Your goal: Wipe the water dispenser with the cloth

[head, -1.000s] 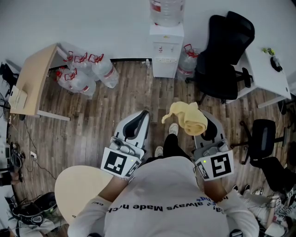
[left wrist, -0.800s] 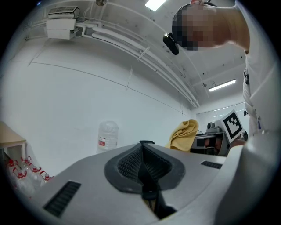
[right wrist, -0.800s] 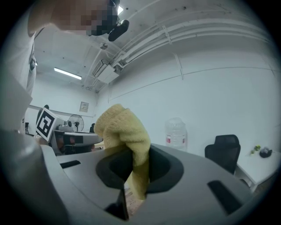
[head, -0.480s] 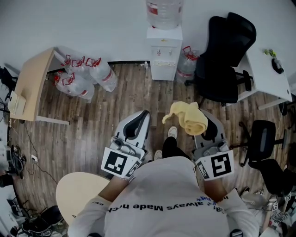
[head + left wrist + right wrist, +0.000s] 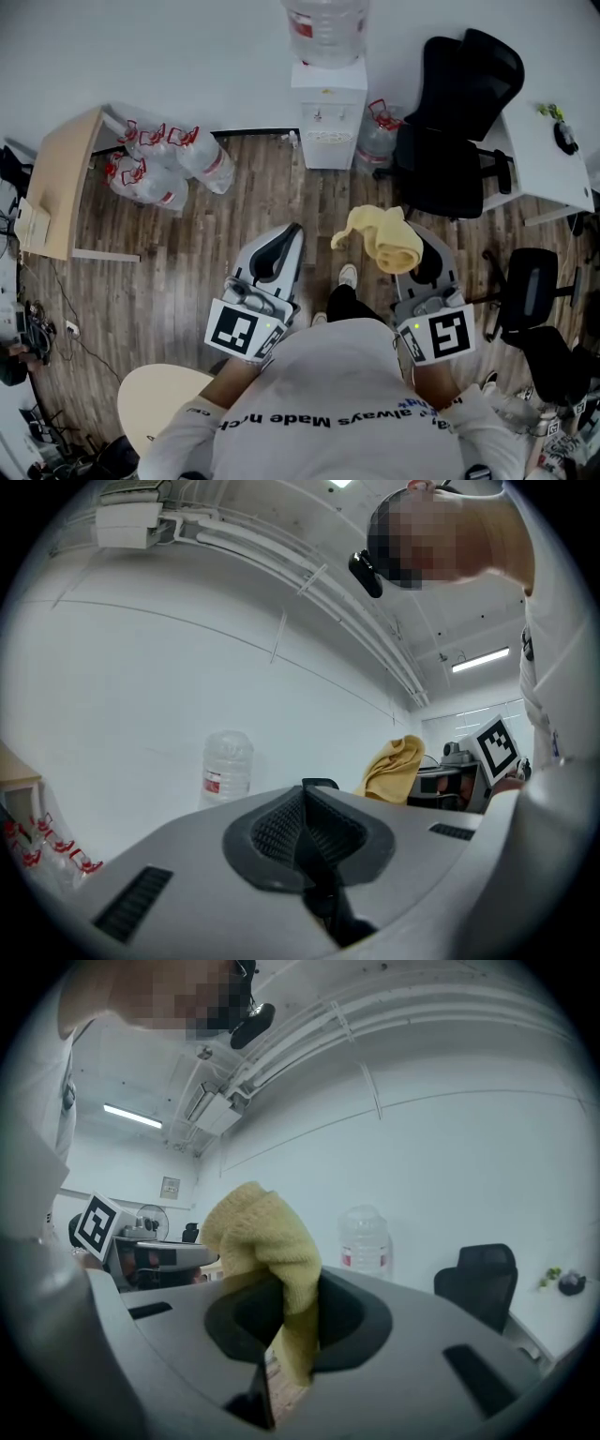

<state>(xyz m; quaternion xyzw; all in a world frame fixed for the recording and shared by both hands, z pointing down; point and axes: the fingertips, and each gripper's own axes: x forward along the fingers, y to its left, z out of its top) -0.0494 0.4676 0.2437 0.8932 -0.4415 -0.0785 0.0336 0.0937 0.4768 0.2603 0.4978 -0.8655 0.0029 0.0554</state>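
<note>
Straight ahead, well apart from both grippers: white floor-standing water dispenser (image 5: 327, 114), upright against the white wall, long axis vertical, tap side facing back this way. Perched on top, a clear plastic bottle with a red-and-white label (image 5: 324, 28), neck down; fill level impossible to read.

Down low, right gripper (image 5: 412, 253) with fingers clenched on the soft yellow knitted cloth (image 5: 380, 239). In the right gripper view, cloth (image 5: 267, 1241) rising out from between the fingers in a bunched hump, flopping toward the left, top end aimed forward at the dispenser. Left gripper (image 5: 286, 239) alongside, fingers pressed together on nothing.

Between grippers and dispenser, only brown wood-plank floor (image 5: 187, 262) and one pale shoe (image 5: 348, 276). Just right of the dispenser, a clear jug with a red handle (image 5: 378, 141), then a black office chair (image 5: 459, 122) close by. Off to the left, a heap of clear red-handled jugs (image 5: 164, 155) beside a pale wooden tabletop (image 5: 61, 178). Far right, a white tabletop (image 5: 544, 155).
</note>
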